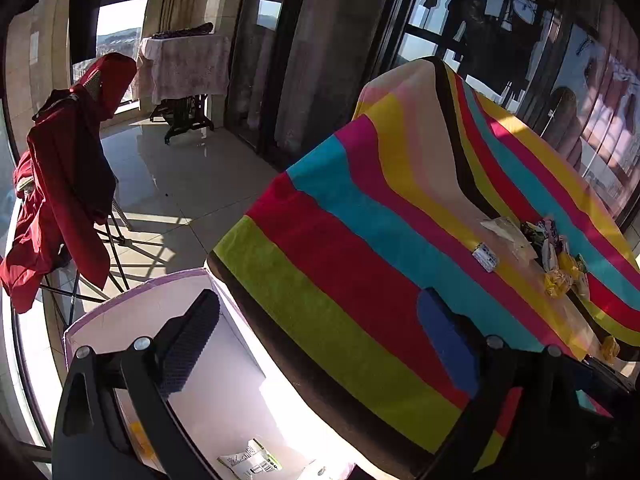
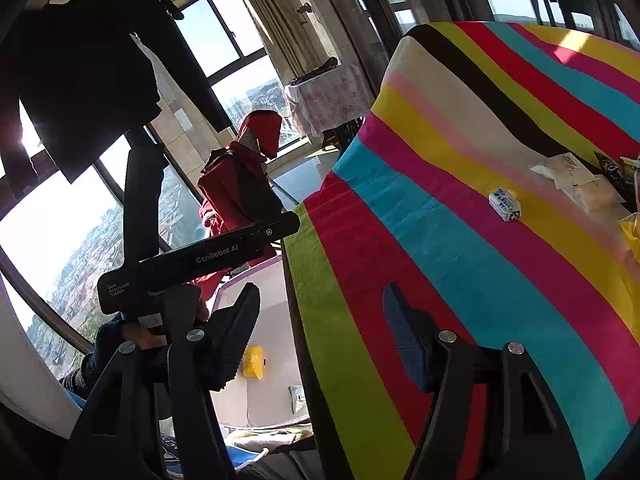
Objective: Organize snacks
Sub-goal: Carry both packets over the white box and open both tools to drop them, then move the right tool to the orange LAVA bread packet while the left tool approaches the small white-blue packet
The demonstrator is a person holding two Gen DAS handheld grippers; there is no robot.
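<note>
Between drops: left tool (image 1: 320,336) spread wide and empty above the box (image 1: 132,300), right tool (image 2: 324,332) parted, holding nothing. Yellow packet (image 2: 253,361) already in box; blue-white snack (image 2: 505,204) and heap (image 1: 556,256) waiting on striped counter (image 1: 360,260). Next: reach across, pinch the lone snack

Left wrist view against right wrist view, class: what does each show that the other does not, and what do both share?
Only the left wrist view shows the heap of yellow snack packets farther along the cloth and a white printed packet in the box. Only the right wrist view shows the left gripper from outside, dark clothes hanging overhead, and a yellow packet in the box. Both share the striped cloth, the cardboard box, the small blue-and-white packet and the red jacket.
</note>
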